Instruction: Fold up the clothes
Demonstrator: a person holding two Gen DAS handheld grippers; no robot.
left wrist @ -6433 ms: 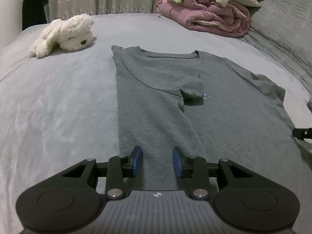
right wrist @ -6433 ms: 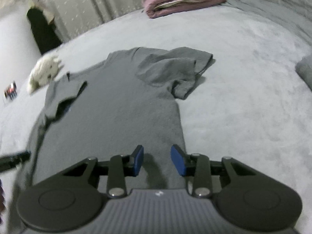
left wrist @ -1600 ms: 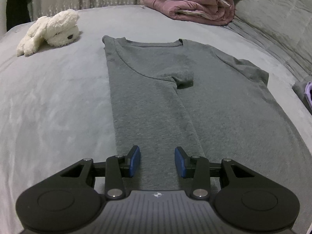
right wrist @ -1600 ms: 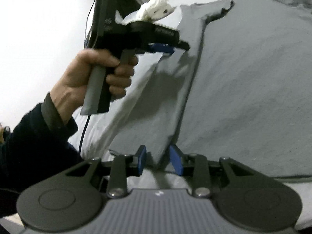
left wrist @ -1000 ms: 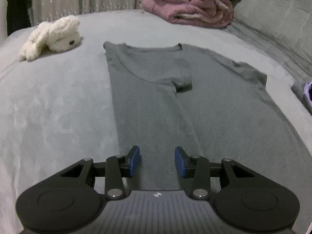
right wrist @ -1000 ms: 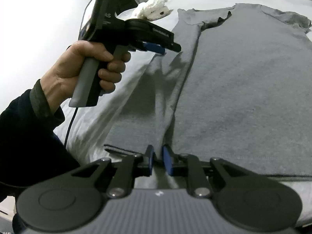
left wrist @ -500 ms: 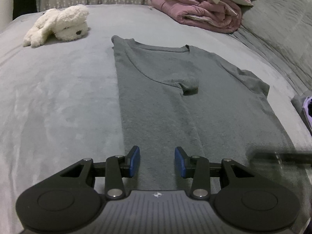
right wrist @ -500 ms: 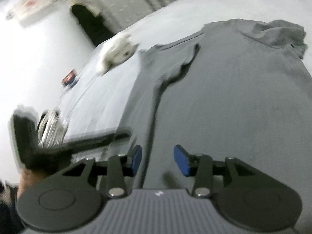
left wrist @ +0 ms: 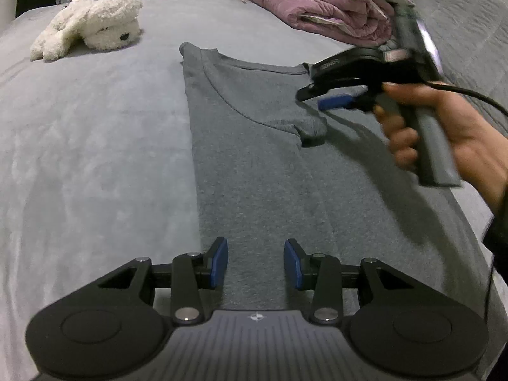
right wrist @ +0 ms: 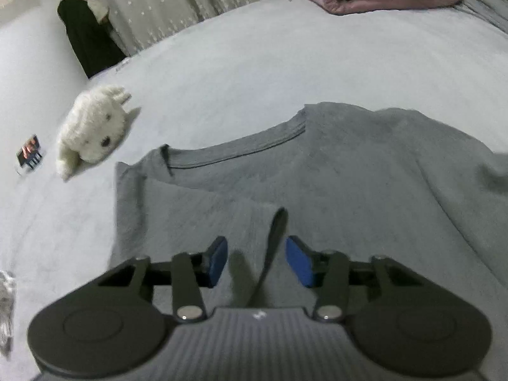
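Grey T-shirt [left wrist: 260,165] lies flat on grey bed [left wrist: 95,158], left side folded inward, sleeve over chest. Left gripper [left wrist: 256,263] above shirt's lower hem, jaws partly apart, nothing between. Right gripper [right wrist: 256,262], gripped by hand [left wrist: 444,133], over folded sleeve near collar; jaws apart, have just been closing, nothing between. White plush toy [left wrist: 92,28] beside shirt. Folded pink blanket pile [left wrist: 327,9] beyond collar. No containers in view.
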